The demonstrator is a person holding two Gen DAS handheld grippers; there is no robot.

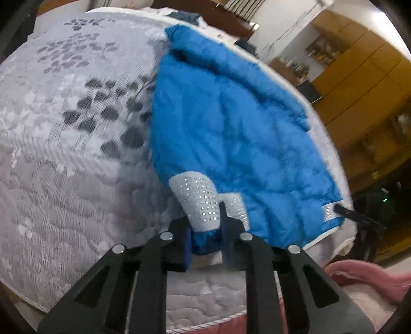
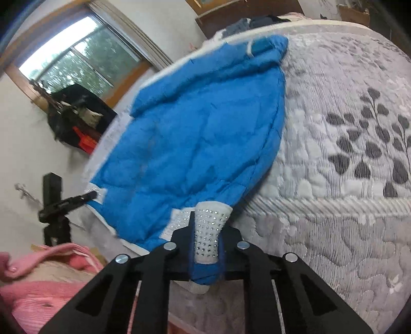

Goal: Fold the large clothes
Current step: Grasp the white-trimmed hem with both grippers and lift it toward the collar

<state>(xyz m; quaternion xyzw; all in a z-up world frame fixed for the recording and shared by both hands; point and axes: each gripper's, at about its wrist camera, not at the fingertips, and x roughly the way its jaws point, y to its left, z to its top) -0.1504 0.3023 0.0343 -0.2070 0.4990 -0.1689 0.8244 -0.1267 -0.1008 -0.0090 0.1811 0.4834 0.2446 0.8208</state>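
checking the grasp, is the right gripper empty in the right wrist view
No, the right gripper is shut on the studded white cuff of the blue jacket.

A grey quilted mattress (image 1: 64,144) with a dark leaf pattern fills most of both views. In the left wrist view, wooden cabinets (image 1: 359,84) stand at two o'clock and a pink blanket (image 1: 364,280) lies at five o'clock. In the right wrist view, a window (image 2: 77,54) sits at ten o'clock, a black stand (image 2: 54,205) at eight o'clock, and dark clothes (image 2: 246,23) at twelve o'clock.
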